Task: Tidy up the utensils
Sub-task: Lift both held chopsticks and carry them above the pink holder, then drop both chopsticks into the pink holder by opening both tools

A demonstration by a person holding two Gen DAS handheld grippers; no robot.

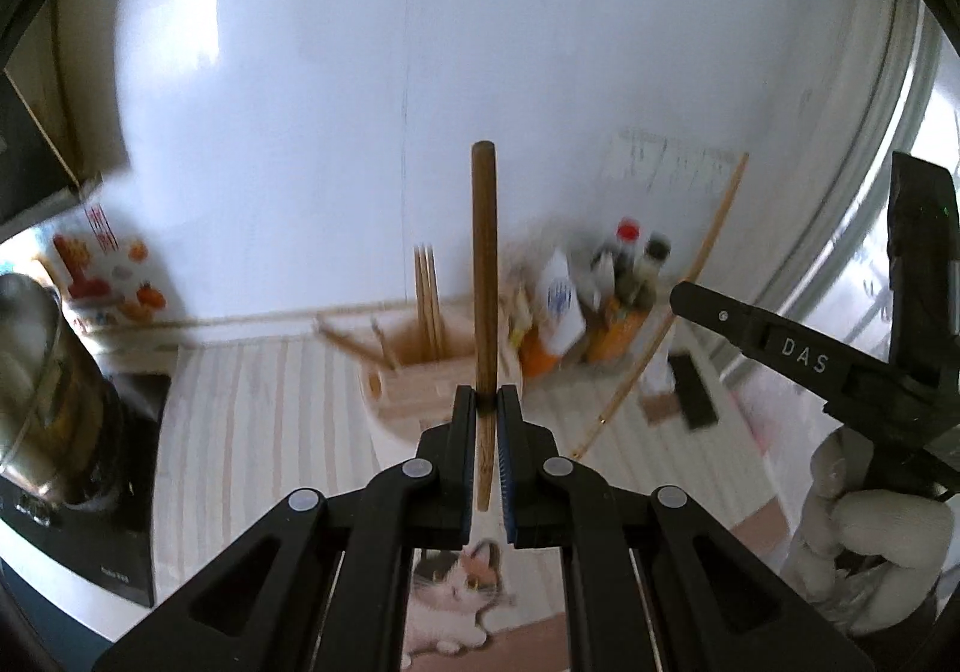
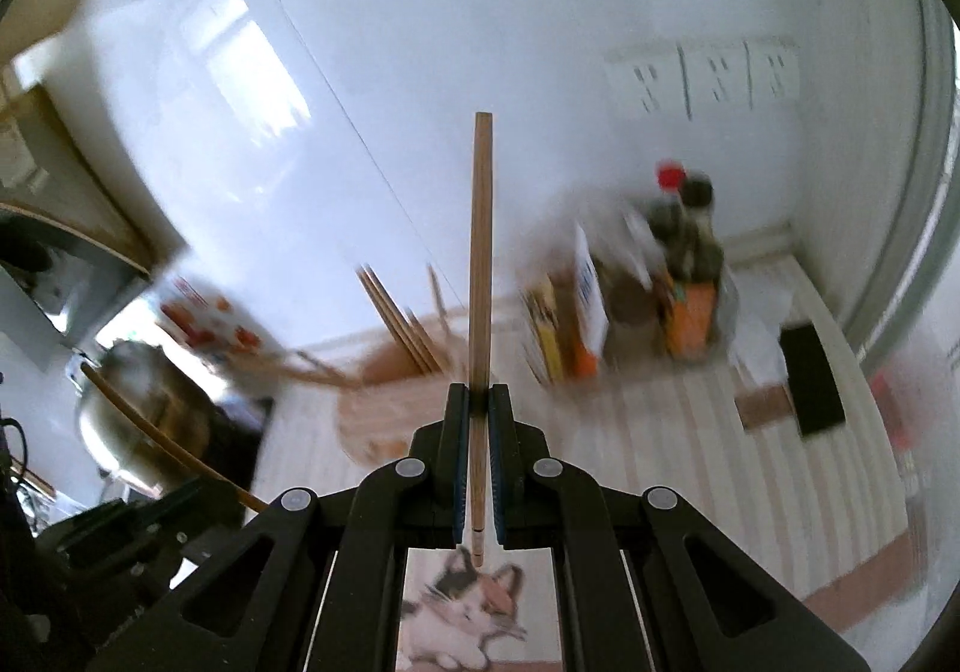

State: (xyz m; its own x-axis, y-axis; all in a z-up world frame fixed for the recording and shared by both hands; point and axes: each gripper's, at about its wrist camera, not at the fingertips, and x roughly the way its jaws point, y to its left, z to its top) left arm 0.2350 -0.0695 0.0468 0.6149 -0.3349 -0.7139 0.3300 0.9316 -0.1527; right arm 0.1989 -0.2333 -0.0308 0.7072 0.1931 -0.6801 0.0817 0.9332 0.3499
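My left gripper [image 1: 486,399] is shut on a dark brown wooden stick [image 1: 483,264] that stands upright between its fingers. My right gripper [image 2: 478,396] is shut on a lighter wooden chopstick [image 2: 481,252], also upright. A wooden utensil holder [image 1: 420,366] stands on the striped mat behind the left gripper, with several chopsticks [image 1: 427,288] upright in it. The holder [image 2: 396,372] also shows in the right wrist view, left of the held chopstick, blurred. The right gripper's body [image 1: 798,360] and the chopstick it holds [image 1: 678,306] show at the right of the left wrist view.
A steel pot [image 1: 36,390] sits on a black cooktop [image 1: 108,522] at the left. Sauce bottles and boxes [image 1: 606,300] crowd the back right corner by the white wall. A black block [image 2: 810,378] lies on the mat at right. A cat picture [image 2: 462,612] lies near the front.
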